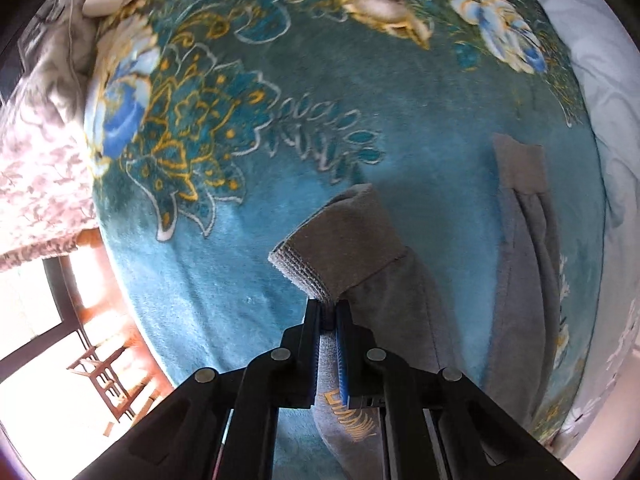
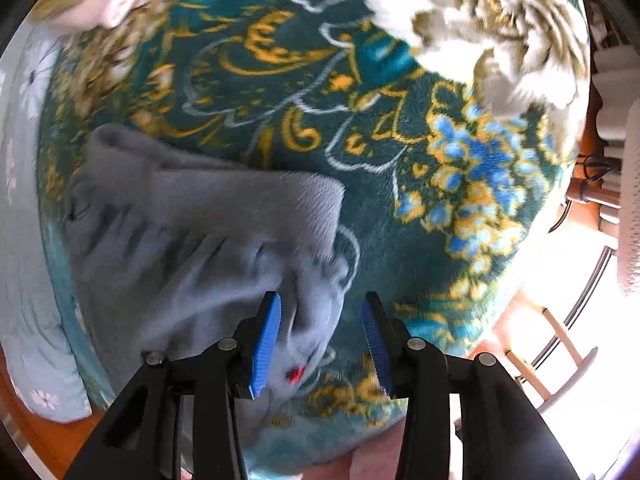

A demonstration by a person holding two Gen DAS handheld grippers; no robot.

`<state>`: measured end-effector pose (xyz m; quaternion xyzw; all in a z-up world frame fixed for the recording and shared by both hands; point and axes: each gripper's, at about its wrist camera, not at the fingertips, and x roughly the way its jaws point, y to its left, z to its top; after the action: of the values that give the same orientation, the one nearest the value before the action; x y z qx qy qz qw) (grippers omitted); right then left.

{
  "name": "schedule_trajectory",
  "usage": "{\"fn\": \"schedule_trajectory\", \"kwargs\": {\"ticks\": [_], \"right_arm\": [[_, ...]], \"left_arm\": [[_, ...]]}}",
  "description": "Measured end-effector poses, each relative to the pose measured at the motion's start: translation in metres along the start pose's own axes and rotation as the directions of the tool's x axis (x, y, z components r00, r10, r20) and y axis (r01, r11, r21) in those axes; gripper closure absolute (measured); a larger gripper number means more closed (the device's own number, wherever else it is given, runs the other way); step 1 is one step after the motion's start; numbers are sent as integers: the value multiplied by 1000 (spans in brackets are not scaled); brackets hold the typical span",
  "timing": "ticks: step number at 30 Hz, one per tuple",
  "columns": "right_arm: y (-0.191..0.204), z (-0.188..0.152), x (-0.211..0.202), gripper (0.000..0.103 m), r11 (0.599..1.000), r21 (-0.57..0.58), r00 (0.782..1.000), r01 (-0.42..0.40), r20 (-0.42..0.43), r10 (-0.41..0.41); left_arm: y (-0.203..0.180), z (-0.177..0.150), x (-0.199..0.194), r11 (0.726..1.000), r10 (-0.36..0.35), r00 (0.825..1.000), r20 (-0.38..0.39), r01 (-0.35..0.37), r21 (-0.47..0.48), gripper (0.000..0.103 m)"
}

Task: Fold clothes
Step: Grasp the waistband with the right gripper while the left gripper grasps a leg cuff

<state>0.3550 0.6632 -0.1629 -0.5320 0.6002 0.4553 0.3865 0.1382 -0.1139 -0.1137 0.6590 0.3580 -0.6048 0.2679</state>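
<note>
Here we see the left gripper [image 1: 329,309] clamped on the ribbed cuff of the grey fleece garment [image 1: 344,236], at lower centre of its frame, over the teal floral plush blanket [image 1: 224,184]. The right gripper [image 2: 321,320] stands apart-jawed, the garment [image 2: 192,220] bunched at lower left between its 2 blue pads [image 2: 266,344].

Grey sweatpants [image 1: 404,292] rumpled on teal floral blanket; ribbed cuff [image 1: 332,240] lifted, second leg lying flat alongside.

Both wrist views look steeply down, close over the teal blanket [image 1: 248,240]; they probably share the grey garment [image 2: 192,216].
</note>
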Motion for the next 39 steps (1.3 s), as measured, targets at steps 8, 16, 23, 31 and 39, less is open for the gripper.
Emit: {"fn": "schedule_trajectory", "kwargs": {"ticks": [8,16,23,31,39], "right_arm": [[2,3,17,79,996,70,998,-62,20,61],[31,-11,-27,96,990,51,990,-128,67,125],[62,-18,-102,97,980,-2,977,-199,84,198],[184,8,-98,97,983,-94,986,-156,43,160],[248,42,-66,97,995,-42,996,-87,28,89]], "left_arm": [[-19,-8,-16,1000,-13,1000,10,12,28,95],[-34,13,-41,995,-97,995,5,97,-6,95],[-26,31,-74,988,-108,994,-11,106,-113,96],[-134,95,-46,987,-64,991,-118,45,-157,96],[-227,136,-3,997,-31,986,-163,18,-81,96]]}}
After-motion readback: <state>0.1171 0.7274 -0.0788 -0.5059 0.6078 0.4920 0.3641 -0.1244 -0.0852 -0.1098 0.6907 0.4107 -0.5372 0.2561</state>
